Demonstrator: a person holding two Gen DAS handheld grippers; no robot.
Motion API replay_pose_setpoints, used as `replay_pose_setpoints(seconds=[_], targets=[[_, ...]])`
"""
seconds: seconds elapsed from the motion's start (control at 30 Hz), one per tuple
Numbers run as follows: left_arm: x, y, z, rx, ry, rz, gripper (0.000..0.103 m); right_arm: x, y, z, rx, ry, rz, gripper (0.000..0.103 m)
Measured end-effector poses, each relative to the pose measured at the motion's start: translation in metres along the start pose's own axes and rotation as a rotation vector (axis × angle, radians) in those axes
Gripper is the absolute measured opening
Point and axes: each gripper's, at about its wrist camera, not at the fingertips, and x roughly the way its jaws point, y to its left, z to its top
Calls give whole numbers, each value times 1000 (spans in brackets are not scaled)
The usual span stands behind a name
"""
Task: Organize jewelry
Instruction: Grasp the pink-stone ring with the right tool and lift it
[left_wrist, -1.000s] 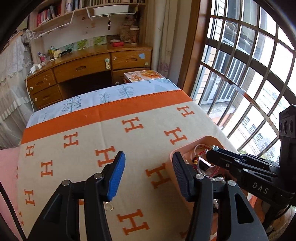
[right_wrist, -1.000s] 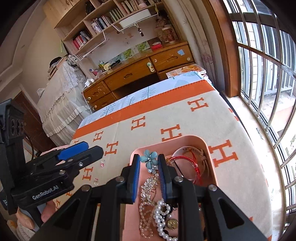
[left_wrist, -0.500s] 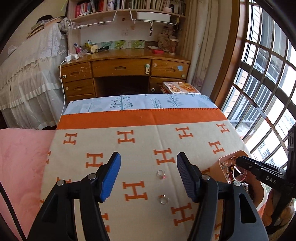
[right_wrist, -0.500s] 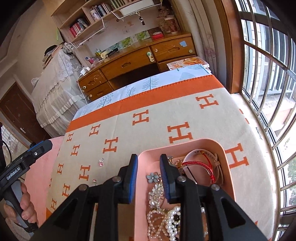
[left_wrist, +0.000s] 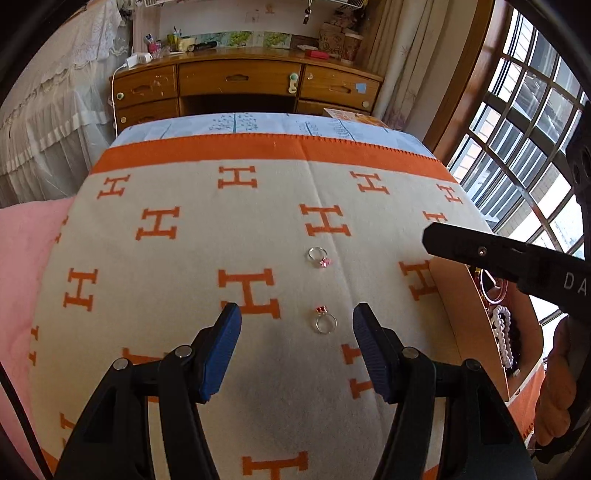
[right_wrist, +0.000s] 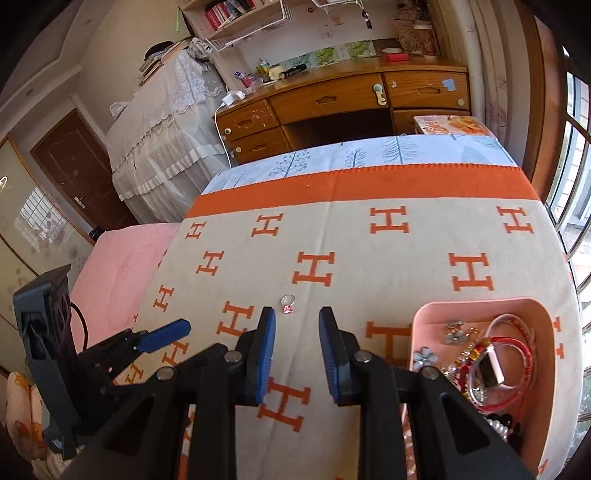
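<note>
Two rings lie on the H-patterned blanket (left_wrist: 184, 236). A silver ring with a red stone (left_wrist: 325, 320) lies just ahead of my open, empty left gripper (left_wrist: 297, 325), between its fingertips' line. A silver ring with a pink stone (left_wrist: 319, 256) lies farther off; it also shows in the right wrist view (right_wrist: 287, 303), just ahead of my right gripper (right_wrist: 297, 325), which is open and empty. The pink tray (right_wrist: 480, 306) at the right holds bracelets, pearls and flower pieces. The right gripper's arm crosses the left wrist view above the tray (left_wrist: 458, 295).
A wooden desk (left_wrist: 243, 85) stands beyond the bed's far end. Barred windows (left_wrist: 517, 122) run along the right side. A pink sheet (right_wrist: 122, 266) lies left of the blanket. The left gripper (right_wrist: 162, 334) shows at the lower left of the right wrist view.
Both grippers swung left, away from the tray, toward the two rings on the blanket. The right gripper's jaws opened wider. The rings came close to the fingertips.
</note>
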Motion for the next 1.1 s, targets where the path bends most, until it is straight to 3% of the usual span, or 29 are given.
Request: replay_pose_setpoints(seconds=[0.33, 0.47, 0.57, 0.63, 0.7, 1.1], targets=[[31, -27, -8, 40, 24, 16, 59, 25, -13, 10, 53, 64, 21, 24], [41, -31, -9, 47, 55, 21, 41, 37, -15, 11, 58, 104, 20, 24], [40, -31, -10, 47, 33, 34, 31, 44, -15, 10, 61, 120, 23, 25], [40, -28, -11, 41, 29, 27, 16, 49, -14, 10, 58, 129, 24, 25], [38, -20, -13, 16, 26, 3, 9, 53, -13, 9, 58, 144, 31, 25], [20, 18, -32, -100, 14, -46, 7, 89, 5, 19, 44, 204, -3, 24]])
